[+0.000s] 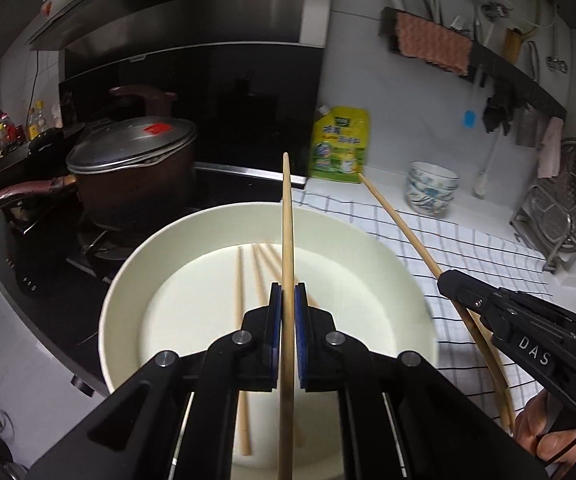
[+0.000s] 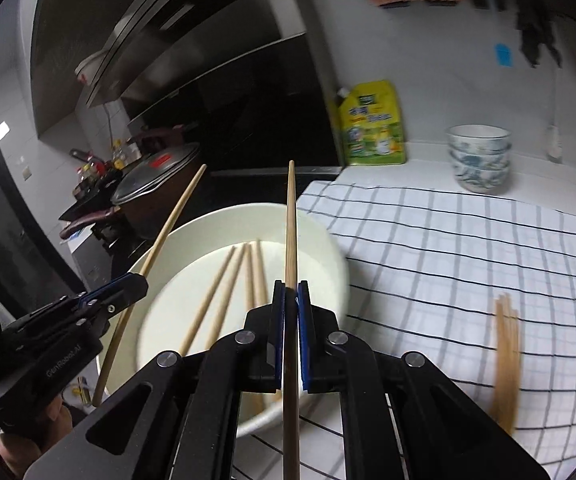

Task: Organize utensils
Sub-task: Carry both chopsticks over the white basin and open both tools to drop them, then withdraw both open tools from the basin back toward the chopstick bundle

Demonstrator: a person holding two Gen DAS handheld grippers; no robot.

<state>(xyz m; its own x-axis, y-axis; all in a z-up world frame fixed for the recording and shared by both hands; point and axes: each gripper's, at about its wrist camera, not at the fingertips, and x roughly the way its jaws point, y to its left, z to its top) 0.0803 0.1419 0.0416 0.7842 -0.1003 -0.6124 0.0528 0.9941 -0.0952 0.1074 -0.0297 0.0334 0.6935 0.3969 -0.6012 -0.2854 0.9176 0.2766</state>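
On the checked cloth (image 2: 448, 240) beside the white bowl (image 1: 215, 232), my left gripper (image 1: 286, 300) and right gripper (image 2: 291, 300) each pinched one light, stiff, slippery chopstick (image 1: 286, 216) mid-shaft.

Lidded brown pot (image 1: 127, 168) on dark stove, yellow refill pouch (image 1: 340, 146), stacked patterned bowls (image 1: 432, 192), checked cloth (image 2: 468, 260)

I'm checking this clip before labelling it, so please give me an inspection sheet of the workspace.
Surface: checked cloth over a white counter.
Job's things: white basin holding loose chopsticks; more chopsticks grouped on the cloth.
Clutter: lidded pot, yellow refill pouch, stacked patterned bowls.
Grippers: left gripper shut on one chopstick; right gripper shut on another chopstick.
Cables: one hangs on the wall left of the hood.
Surroundings: stove, range hood, wall rack with cloths.
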